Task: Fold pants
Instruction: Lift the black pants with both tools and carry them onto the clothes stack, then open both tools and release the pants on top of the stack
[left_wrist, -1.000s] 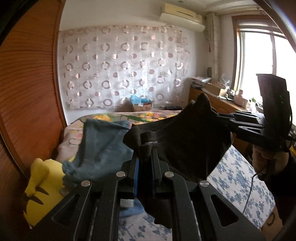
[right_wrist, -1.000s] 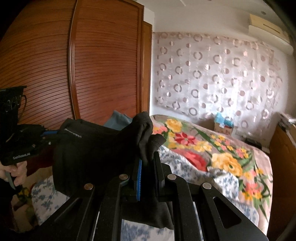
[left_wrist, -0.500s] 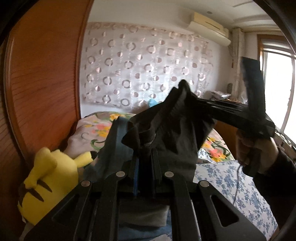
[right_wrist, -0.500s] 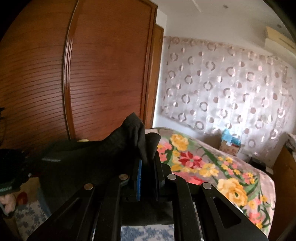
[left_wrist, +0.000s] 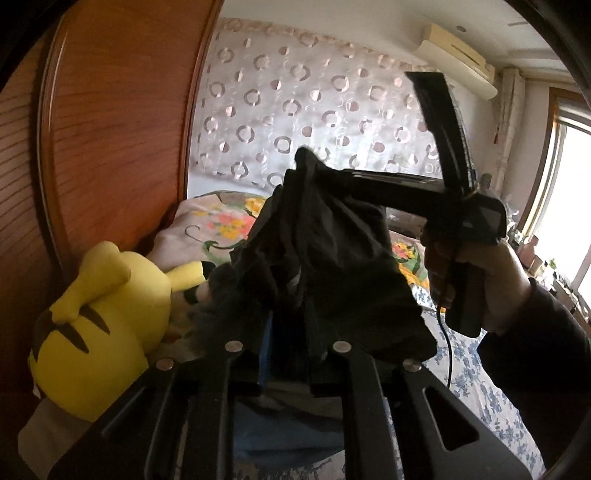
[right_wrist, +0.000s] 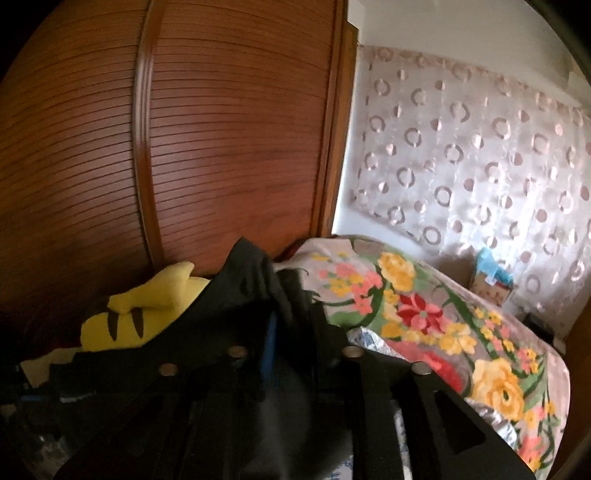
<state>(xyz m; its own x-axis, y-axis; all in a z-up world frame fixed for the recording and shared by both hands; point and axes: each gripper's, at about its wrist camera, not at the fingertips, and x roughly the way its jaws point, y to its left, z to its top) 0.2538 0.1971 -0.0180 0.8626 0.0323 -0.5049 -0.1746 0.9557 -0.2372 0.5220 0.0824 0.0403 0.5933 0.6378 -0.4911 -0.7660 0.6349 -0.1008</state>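
The black pants (left_wrist: 332, 266) hang bunched in the air between both grippers, above the bed. My left gripper (left_wrist: 286, 314) is shut on one edge of the cloth. In the left wrist view my right gripper (left_wrist: 306, 166) comes in from the right, held by a hand, and is shut on the upper edge of the pants. In the right wrist view the pants (right_wrist: 236, 306) drape over my right gripper (right_wrist: 291, 295), whose jaws are closed on the fabric. The lower part of the pants is hidden behind the gripper frames.
A yellow plush toy (left_wrist: 107, 321) lies at the left by the wooden wardrobe (right_wrist: 184, 147). A floral quilt (right_wrist: 443, 325) covers the far bed. Blue-grey clothing (left_wrist: 288, 432) lies below the left gripper. A blue-flowered sheet (left_wrist: 480, 387) is at the right.
Both grippers have swung left toward the wardrobe and come closer together, bunching the pants. The right gripper now stands higher and nearer the left one.
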